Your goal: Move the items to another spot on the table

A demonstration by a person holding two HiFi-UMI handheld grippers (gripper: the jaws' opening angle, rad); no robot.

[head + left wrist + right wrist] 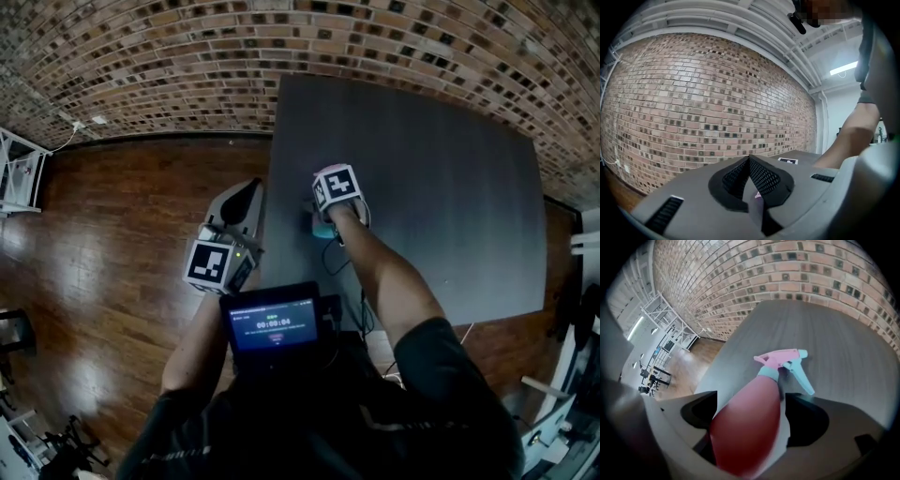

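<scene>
The pink plastic spray bottle with a pale blue trigger (322,230) shows in the head view only as a bluish scrap under the right gripper (328,212), on the near left part of the dark rectangular table (422,187), close to its left edge. That gripper points steeply down at the tabletop, with the person's bare right forearm (384,272) reaching out behind it. The left gripper (246,195) hangs beside the table's left edge, over the glossy brown wooden floor (112,216), well apart from the bottle. A small dark screen with a lit panel (274,325) sits at the person's chest, and a curved brick wall (187,56) runs behind the table. In the left gripper view the left gripper (750,161) points level at the brick wall (693,93); its dark ribbed pads meet at the tips, gripping nothing. The table's corner (806,157) and the person's arm (853,140) lie to its right. In the right gripper view the right gripper (751,397) stands wide, its jaws straddling the body of the spray bottle (750,427). A thin pale gap separates the bottle from one pad; contact at the other is unclear. The spray head points away over the grey tabletop (843,343), toward the brick wall (787,268).
</scene>
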